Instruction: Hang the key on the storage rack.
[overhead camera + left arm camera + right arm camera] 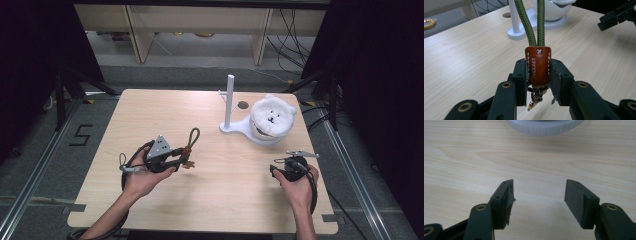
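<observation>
Here, one left gripper (538, 75) pinches one lanyard (538, 67) (green cord, brown tab) while the right gripper (538, 195) has its jaws spread.

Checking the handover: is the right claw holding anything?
No: the right claw is open over bare table, nothing between its jaws.

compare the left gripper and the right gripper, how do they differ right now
The left gripper is shut on the brown leather tab of a green cord loop; the right gripper is open and empty. The left carries a grey plate on top. Both are hand-held above the wooden table.
</observation>
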The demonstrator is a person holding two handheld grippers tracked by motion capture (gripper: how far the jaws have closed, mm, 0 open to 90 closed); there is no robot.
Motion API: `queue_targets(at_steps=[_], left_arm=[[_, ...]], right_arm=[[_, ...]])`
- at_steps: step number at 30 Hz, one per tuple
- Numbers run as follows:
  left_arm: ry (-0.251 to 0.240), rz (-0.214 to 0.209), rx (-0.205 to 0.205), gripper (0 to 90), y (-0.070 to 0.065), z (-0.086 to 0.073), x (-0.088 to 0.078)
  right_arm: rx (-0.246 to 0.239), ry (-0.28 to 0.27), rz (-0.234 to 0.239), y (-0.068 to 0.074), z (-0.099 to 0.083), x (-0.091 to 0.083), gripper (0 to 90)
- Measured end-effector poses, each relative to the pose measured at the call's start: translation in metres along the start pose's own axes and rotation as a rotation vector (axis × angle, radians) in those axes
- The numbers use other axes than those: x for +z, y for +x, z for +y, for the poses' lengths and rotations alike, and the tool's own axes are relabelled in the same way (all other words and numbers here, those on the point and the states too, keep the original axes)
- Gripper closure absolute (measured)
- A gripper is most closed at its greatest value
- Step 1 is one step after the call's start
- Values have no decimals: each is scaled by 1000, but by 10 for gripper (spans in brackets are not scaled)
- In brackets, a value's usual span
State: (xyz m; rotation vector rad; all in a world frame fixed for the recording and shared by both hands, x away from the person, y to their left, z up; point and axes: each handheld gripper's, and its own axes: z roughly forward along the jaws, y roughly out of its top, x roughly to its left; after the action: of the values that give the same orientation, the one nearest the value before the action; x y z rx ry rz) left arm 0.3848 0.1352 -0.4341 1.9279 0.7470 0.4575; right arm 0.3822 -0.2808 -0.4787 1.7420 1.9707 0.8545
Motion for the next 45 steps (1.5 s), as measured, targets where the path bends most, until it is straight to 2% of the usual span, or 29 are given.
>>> queue_targets(at_steps=[2,3,7,13,18,27,29,30,31,36,37,38,39,40,42,43,45], left_arm=[[-17,6,-3,672,1,3,0],[-17,6,-3,672,1,3,0],[-35,11,-8,672,3,7,0],[-59,6,-12,672,6,9,3],[-53,10,-11,672,7,12,7],[-90,9,-3,671,8,20,15],[-80,13,2,672,8,21,15],[-81,12,5,671,9,23,16],[-81,13,1,671,9,24,18],[-93,-1,5,671,10,28,23],[-87,-1,2,671,10,30,24],[-87,-1,2,670,10,30,24],[-93,-2,-4,670,11,32,27],[-93,-2,-4,670,11,32,27],[-103,2,0,670,13,35,29],[-105,1,3,670,14,36,30],[-104,10,8,670,14,38,31]], right_arm=[[-11,-1,11,-1,0,0,414],[-36,4,9,-3,-1,0,414],[-42,2,9,-3,-1,0,414],[-34,4,2,-2,-1,-1,414],[-25,7,0,-1,-1,-1,414],[-38,0,0,-2,-1,0,414],[-37,0,0,-2,-1,0,414],[-30,1,-3,-1,0,0,414],[-4,-8,-9,1,0,0,414],[-9,-7,4,0,0,0,414],[-32,-4,4,-1,0,-1,414],[-32,-4,4,-1,0,-1,414],[-5,-14,-6,1,0,0,414],[-35,-21,-1,-1,0,0,414],[-36,-20,-1,-1,0,-1,414],[-58,-20,9,-4,-1,0,414],[-54,-21,9,-4,-1,0,414]])
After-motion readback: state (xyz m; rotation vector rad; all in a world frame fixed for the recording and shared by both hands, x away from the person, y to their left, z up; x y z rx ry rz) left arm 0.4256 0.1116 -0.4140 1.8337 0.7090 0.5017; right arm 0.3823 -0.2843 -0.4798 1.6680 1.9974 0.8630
